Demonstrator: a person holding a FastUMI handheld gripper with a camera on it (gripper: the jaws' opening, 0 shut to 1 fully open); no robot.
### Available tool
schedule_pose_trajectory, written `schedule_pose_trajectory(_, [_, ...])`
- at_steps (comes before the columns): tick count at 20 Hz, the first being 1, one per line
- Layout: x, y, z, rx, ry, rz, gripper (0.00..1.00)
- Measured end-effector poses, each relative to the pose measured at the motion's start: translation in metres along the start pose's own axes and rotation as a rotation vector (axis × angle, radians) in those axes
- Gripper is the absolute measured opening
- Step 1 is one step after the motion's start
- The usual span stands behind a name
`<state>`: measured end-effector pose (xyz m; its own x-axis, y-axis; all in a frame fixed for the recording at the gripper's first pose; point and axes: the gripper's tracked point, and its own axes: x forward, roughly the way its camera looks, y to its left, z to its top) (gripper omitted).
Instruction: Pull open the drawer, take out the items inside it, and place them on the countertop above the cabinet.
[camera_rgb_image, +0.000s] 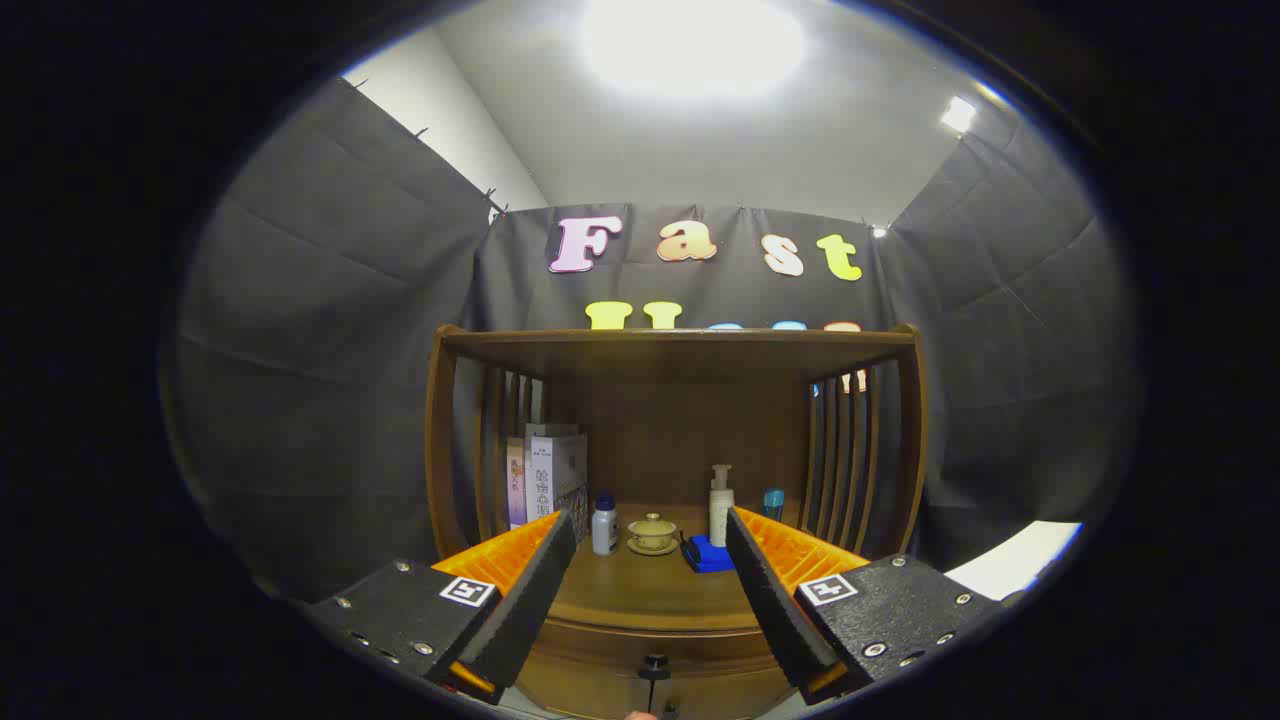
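A wooden cabinet (670, 400) with slatted sides stands straight ahead. Its drawer (640, 660) sits closed under the countertop (650, 595), with a small dark knob (655, 664) low between my fingers. My gripper (650, 545) is open, fingers spread wide, and holds nothing. It hovers in front of the countertop's front edge, a little above the drawer. What is inside the drawer is hidden.
On the countertop stand books (548, 478) at the left, a small white bottle (605, 525), a lidded cup on a saucer (652, 533), a pump bottle (721, 505), a blue item (708, 555) and a small blue container (773, 502). A shelf (680, 345) roofs the countertop.
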<state>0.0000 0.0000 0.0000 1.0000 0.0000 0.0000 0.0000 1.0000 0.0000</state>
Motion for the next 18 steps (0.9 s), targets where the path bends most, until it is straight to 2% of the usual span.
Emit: schedule_pose_trajectory(18, [0.003,-0.015,-0.011,0.082,0.035,-0.032,0.95])
